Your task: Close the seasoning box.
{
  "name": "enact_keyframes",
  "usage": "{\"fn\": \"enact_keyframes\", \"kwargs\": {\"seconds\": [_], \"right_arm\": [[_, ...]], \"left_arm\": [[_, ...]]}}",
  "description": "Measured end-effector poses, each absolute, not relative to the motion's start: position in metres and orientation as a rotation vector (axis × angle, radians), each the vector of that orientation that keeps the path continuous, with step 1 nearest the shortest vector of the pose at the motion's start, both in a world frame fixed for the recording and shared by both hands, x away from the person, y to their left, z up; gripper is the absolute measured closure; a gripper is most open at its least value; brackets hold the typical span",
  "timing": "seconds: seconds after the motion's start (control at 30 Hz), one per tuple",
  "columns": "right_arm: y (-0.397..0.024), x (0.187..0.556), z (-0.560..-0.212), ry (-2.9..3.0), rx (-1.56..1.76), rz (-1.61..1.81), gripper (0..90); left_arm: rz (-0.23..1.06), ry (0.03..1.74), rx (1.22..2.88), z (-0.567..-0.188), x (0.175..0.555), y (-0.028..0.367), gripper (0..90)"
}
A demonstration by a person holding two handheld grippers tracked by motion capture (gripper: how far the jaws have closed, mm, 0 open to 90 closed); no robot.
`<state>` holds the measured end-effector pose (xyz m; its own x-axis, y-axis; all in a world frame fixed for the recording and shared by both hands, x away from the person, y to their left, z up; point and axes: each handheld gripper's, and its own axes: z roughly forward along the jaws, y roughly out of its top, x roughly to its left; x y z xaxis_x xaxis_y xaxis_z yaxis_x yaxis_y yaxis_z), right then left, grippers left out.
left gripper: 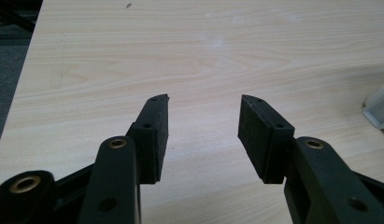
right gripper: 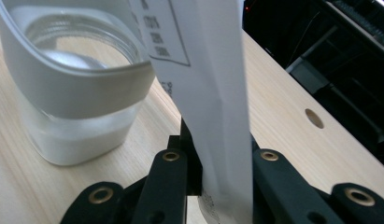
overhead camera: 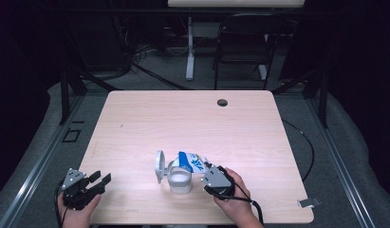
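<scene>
Right gripper (overhead camera: 209, 172): clamped on bag (overhead camera: 191, 161), tilted mouth-down over jar (overhead camera: 179, 179). Left gripper (overhead camera: 101, 181): jaws wide, empty, well apart.

Bench (overhead camera: 135, 123): pale wood-grain top, smooth, matt. Jar (right gripper: 73, 98): clear glossy glass with a matt grey plastic collar; white powder inside. Packet (right gripper: 213, 93): thin white printed film or paper, smooth, faintly glossy. Left hand-held gripper (left gripper: 203, 135): black matt plastic, rough foam-like pads (left gripper: 255, 135), brass-coloured bushings.
</scene>
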<state>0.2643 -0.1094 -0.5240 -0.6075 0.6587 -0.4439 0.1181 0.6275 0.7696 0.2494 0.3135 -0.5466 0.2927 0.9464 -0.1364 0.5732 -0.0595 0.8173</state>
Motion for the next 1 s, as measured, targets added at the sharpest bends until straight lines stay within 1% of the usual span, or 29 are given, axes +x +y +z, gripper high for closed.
{"fn": "enact_keyframes", "kwargs": {"seconds": [0.7,1.0], "right_arm": [[-0.117,0.272,-0.521,2.138,0.78,1.175,80.9],[-0.123,0.277,-0.522,2.127,0.839,1.217,80.9]], "left_arm": [[0.586,1.4,1.731,-0.546,0.24,0.323,53.3],[0.585,1.406,1.727,-0.546,0.238,0.325,53.3]]}}
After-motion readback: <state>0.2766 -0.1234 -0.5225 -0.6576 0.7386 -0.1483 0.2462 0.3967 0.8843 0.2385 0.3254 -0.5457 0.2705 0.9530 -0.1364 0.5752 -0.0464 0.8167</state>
